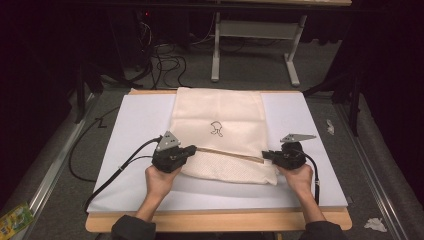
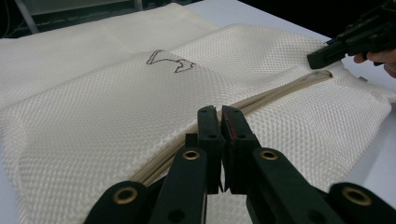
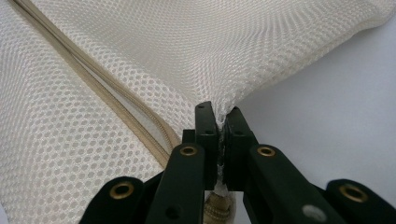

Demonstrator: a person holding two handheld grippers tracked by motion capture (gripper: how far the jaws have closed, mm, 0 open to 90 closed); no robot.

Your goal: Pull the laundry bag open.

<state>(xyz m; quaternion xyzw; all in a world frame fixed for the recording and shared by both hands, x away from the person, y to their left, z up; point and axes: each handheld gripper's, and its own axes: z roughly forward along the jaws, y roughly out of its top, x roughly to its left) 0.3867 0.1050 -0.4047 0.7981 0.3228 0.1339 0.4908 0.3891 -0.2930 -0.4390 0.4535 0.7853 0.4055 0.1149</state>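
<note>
A cream mesh bag [image 1: 220,112] with a small dark logo [image 1: 216,128] lies on a white board [image 1: 140,120]. Its tan zipper [image 1: 230,153] runs taut between my two grippers. My left gripper [image 1: 192,148] is at the zipper's left end. In the left gripper view its jaws [image 2: 219,114] are shut together where the zipper [image 2: 280,93] starts on the bag [image 2: 93,116]. My right gripper [image 1: 265,155] holds the right end. In its own view it [image 3: 222,114] is shut on a pinch of mesh [image 3: 233,46] beside the zipper [image 3: 93,79], with a brass slider [image 3: 217,205] just below.
The board rests on a wooden table [image 1: 215,221]. Beyond its far edge are a grey metal stand [image 1: 216,50] and floor cables [image 1: 165,62]. Crumpled paper [image 1: 375,224] lies at the lower right and a green packet [image 1: 12,220] at the lower left. The right gripper [image 2: 322,58] shows far off in the left gripper view.
</note>
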